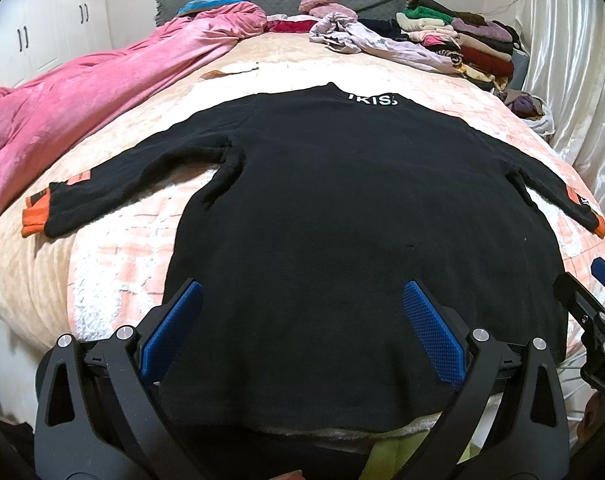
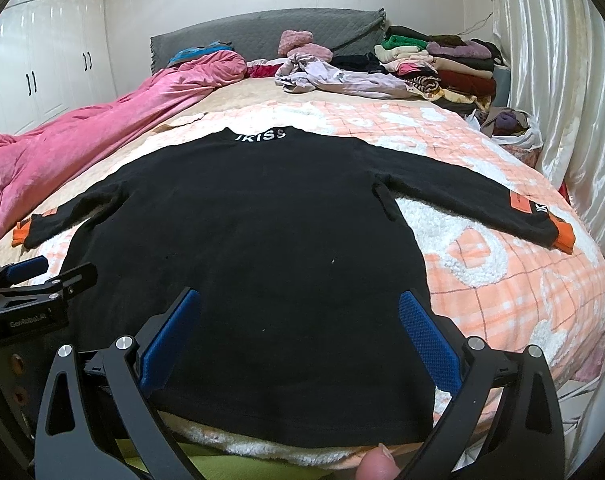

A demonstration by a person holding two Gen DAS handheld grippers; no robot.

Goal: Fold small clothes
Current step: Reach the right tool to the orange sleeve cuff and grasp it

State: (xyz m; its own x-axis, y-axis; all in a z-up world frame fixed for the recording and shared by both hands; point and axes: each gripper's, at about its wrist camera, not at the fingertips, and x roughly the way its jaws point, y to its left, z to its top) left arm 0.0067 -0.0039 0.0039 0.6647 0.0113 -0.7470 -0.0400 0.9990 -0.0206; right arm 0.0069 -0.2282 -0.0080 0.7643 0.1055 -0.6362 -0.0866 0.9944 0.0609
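Black long-sleeve sweater (image 1: 334,216) lies flat on the bed, face down or up can't tell, white lettering on the collar (image 1: 372,100) at the far end, hem nearest the cams, both sleeves spread out w/ orange cuffs: one cuff (image 1: 33,216) at left, other (image 2: 564,236) at right. It rests on a peach-and-white fleecy blanket (image 2: 502,280) over the mattress. Left gripper (image 1: 302,320) hovers over the hem area, blue pads (image 1: 174,328) wide apart, nothing btwn them; right gripper (image 2: 298,324) likewise spread above the hem, holding nothing. In the right wrist view a fingertip (image 2: 376,466) shows at the bottom edge, just below the hem. Pink quilt (image 1: 82,112) bunched along the left side of the bed, grey headboard (image 2: 262,30) at the back, stack of folded clothes (image 2: 442,64) at the far right corner, crumpled lilac garment (image 2: 334,78) beside it, white wardrobe (image 2: 42,52) on the left wall
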